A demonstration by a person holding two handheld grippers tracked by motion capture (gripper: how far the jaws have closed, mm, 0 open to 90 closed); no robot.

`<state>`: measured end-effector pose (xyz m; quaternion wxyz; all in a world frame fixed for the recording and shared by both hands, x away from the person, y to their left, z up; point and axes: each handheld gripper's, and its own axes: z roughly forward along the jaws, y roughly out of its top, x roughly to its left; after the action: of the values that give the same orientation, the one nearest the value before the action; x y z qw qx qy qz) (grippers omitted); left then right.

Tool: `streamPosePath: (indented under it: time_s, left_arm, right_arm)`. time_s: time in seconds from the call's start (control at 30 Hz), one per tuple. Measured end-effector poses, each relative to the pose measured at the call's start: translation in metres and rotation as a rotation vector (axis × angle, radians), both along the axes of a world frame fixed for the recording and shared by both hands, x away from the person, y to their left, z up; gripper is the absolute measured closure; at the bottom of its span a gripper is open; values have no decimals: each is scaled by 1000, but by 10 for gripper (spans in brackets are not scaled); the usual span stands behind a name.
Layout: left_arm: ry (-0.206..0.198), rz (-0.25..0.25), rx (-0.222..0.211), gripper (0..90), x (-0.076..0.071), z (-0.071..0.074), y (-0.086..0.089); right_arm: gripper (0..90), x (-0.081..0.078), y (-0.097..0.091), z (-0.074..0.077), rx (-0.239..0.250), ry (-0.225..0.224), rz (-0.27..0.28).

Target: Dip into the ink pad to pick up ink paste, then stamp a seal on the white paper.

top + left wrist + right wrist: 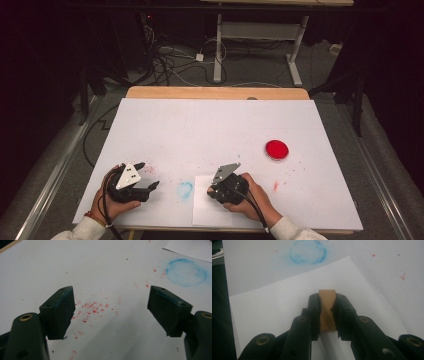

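Both forearms come in from the bottom of the high view in pale sleeves, each hand wrapped around a tool. The left tool (146, 176) sits low at the left, its 2 jaws spread wide apart with nothing between them. The right tool (214, 190) sits just right of centre, tipped downward, its 2 jaws closed tight on a small tan wooden block (327, 311).

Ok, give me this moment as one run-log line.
right claw: shut on wooden block | block over loose paper sheet | left claw: open, holds nothing | red ink pad: untouched, far right | blue ring stain between claws
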<state>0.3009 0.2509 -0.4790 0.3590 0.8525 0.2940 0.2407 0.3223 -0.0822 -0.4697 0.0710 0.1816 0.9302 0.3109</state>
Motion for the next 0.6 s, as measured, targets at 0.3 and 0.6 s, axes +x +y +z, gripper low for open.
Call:
streamPosePath:
  time_s: [0.3,0.6]
  left_arm:
    - [-20,-4,1,215,-2,2,1]
    - [-9,16,-7,215,-2,2,4]
  right_arm:
    - [762,-5,-2,6,-5,-53,-4]
    - [762,-3,-18,39,98,-94,-35]
